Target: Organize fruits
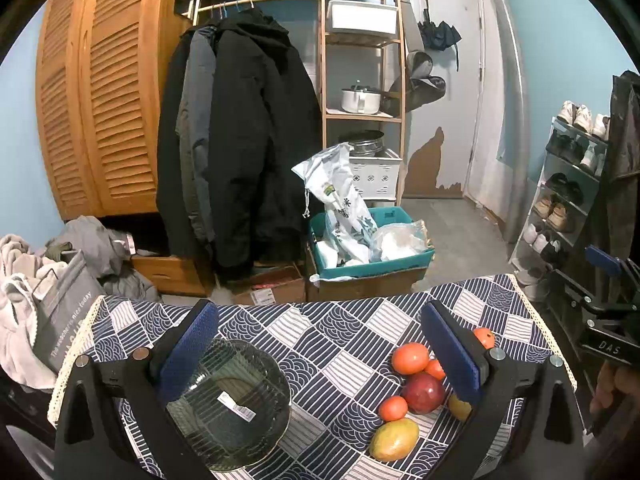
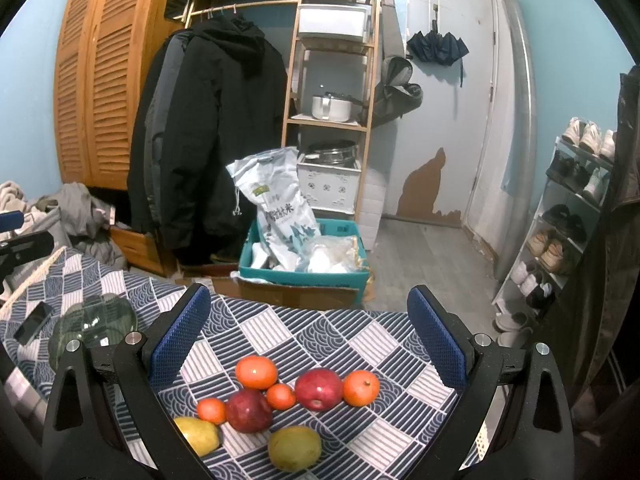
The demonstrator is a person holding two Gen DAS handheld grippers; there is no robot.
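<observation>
Two open grippers are hovering over a table before any fruit is picked.

The right gripper [image 2: 308, 336], jaws spread and empty, is framing the fruit cluster [image 2: 280, 396] just below; the left gripper [image 1: 320, 344], likewise wide and empty, is facing the glass bowl [image 1: 232, 404], probably the destination.

Blue walls, louvered wooden wardrobe [image 1: 100, 112], hanging coats [image 1: 240, 140], shoe rack [image 1: 568, 200].

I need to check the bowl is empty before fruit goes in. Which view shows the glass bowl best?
The left wrist view: the glass bowl sits close between the fingers, showing only a label inside. The right wrist view shows just its edge, partly hidden behind the right gripper.
</observation>
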